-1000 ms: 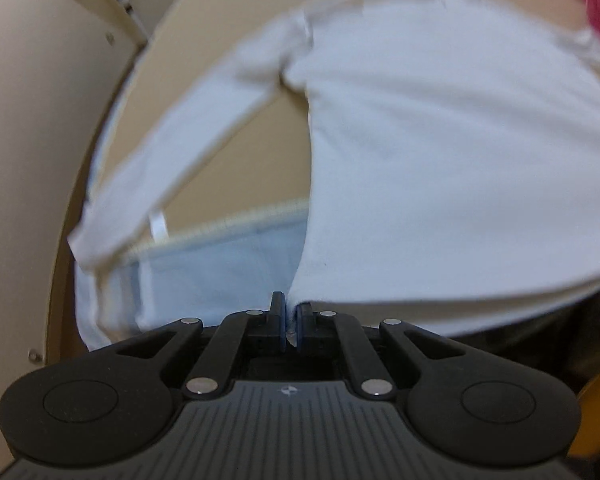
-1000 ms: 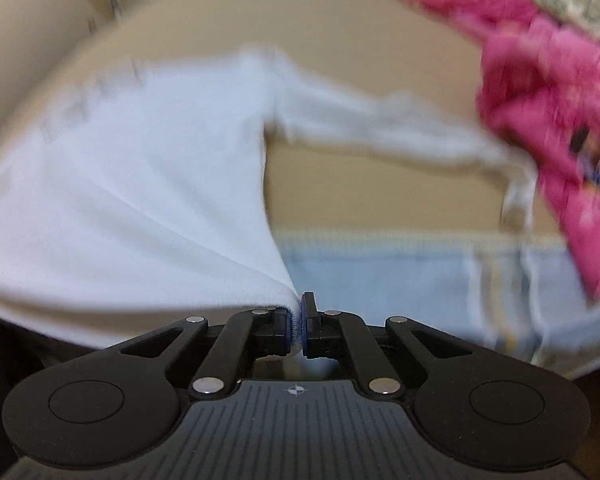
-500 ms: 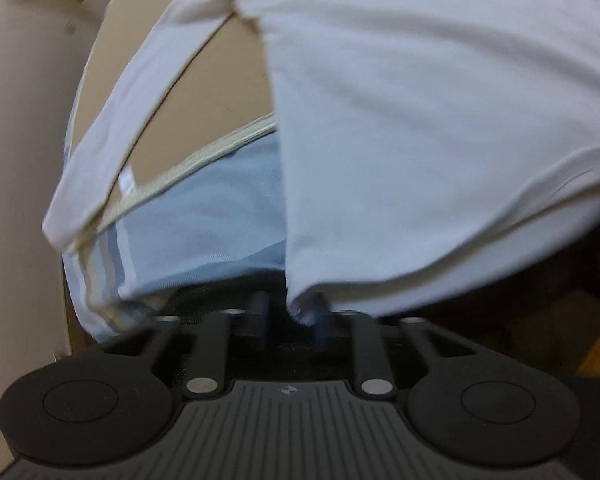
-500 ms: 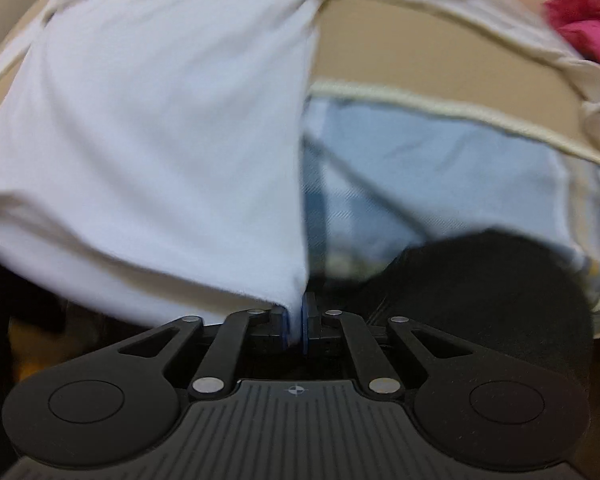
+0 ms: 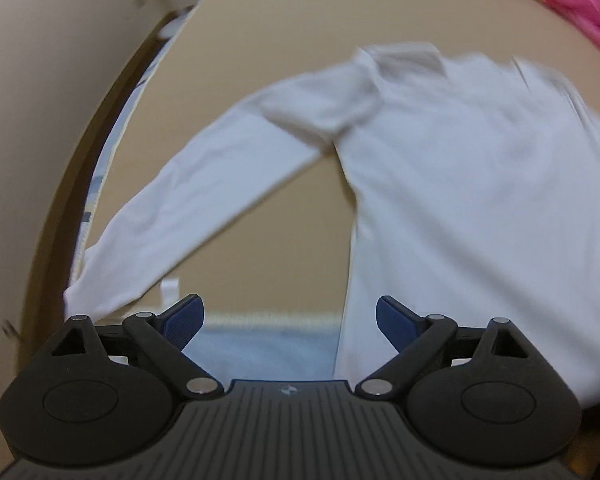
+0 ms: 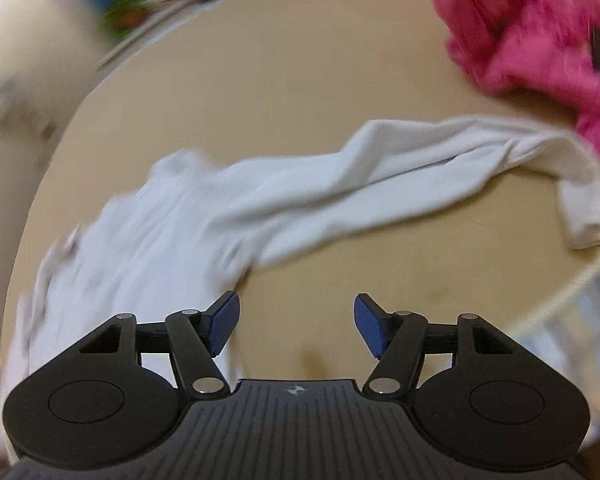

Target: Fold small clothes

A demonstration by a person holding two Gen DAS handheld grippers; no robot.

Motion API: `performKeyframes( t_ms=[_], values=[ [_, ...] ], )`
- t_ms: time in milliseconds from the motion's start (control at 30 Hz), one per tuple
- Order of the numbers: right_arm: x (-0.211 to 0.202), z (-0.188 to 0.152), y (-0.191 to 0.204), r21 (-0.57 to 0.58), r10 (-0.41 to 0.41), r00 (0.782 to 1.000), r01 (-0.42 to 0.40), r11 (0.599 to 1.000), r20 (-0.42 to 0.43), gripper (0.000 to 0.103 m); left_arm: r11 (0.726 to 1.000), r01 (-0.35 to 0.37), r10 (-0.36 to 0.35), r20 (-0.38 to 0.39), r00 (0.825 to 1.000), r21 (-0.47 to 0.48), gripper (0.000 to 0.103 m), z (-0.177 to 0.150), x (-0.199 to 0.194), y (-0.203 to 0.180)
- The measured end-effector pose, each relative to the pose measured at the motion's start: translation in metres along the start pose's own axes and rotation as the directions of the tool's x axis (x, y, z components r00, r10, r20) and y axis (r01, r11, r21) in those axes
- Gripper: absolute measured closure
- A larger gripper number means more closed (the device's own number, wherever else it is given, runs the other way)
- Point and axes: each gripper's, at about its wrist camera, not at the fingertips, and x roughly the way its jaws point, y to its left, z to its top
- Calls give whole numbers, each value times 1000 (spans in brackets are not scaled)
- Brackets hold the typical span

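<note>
- The white shirt [image 5: 480,200] is running off the right edge of the left wrist view, its outline smearing with motion blur.
- The pink garment [image 6: 540,40] is being cut off at the top right corner, too blurred to identify.
- Blurred objects [image 6: 140,12] beyond the tabletop [image 6: 280,80] are staying unreadable.
- The pale blue cloth [image 5: 260,348] is lying half hidden behind the left gripper [image 5: 290,324].

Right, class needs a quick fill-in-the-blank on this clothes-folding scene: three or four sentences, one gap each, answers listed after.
1. The garment spread on the tan table is a long-sleeved shirt coloured ____.
2. The crumpled clothing at the table's far corner is coloured ____.
3. The pads on the right gripper are coloured ____.
4. Between the opening jaws of the left gripper there are ____ pinched garments.

Missing words: white; pink; blue; no
</note>
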Motion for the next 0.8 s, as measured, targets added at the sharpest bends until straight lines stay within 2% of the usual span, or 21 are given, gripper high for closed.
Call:
performKeyframes(
  t_ms=[100, 200, 233, 267, 300, 333, 367, 467, 533, 600, 700, 733, 800],
  values=[
    [53, 36, -13, 176, -12, 1000, 16, 984, -24, 38, 999, -15, 15, -2, 1000, -48, 7, 29, 11, -2],
    [86, 60, -20, 301, -30, 1000, 28, 953, 2, 36, 997, -7, 5, -28, 1000, -76, 7, 46, 23, -7],
    [89, 65, -20, 315, -47, 998, 34, 949, 35, 50, 997, -8, 5, -37, 999, -80, 7, 49, 27, -9],
    [88, 70, -17, 303, -87, 994, 63, 951, 67, 95, 997, -12, 8, -43, 999, -78, 7, 50, 31, -10],
    [86, 75, -11, 240, -160, 982, 131, 962, 105, 100, 997, -18, 15, -48, 999, -74, 7, 52, 34, -12],
    [83, 79, -9, 203, -201, 970, 171, 964, 137, 100, 998, -26, 23, -53, 998, -66, 7, 54, 38, -14],
    [80, 81, -12, 204, -200, 967, 166, 965, 155, 100, 998, -33, 29, -58, 998, -59, 7, 54, 43, -14],
    [87, 86, -35, 238, -221, 963, 182, 954, 152, 100, 997, -51, 46, -86, 995, -55, 7, 54, 58, -17],
    [97, 87, -44, 263, -199, 967, 154, 952, 156, 100, 996, -63, 57, -95, 994, -64, 7, 54, 62, -17],
    [102, 86, -38, 231, -211, 961, 168, 958, 180, 100, 995, -71, 65, -84, 994, -70, 7, 55, 60, -15],
    [103, 93, -27, 188, -220, 940, 174, 967, 261, 100, 994, -88, 85, -47, 995, -65, 7, 59, 54, -7],
    [105, 98, -26, 192, -234, 936, 187, 963, 261, 100, 993, -95, 93, -39, 995, -69, 7, 61, 54, -3],
    [113, 107, -25, 192, -293, 937, 257, 947, 189, 93, 989, -113, 110, -38, 993, -93, 6, 69, 58, 5]
  ],
)
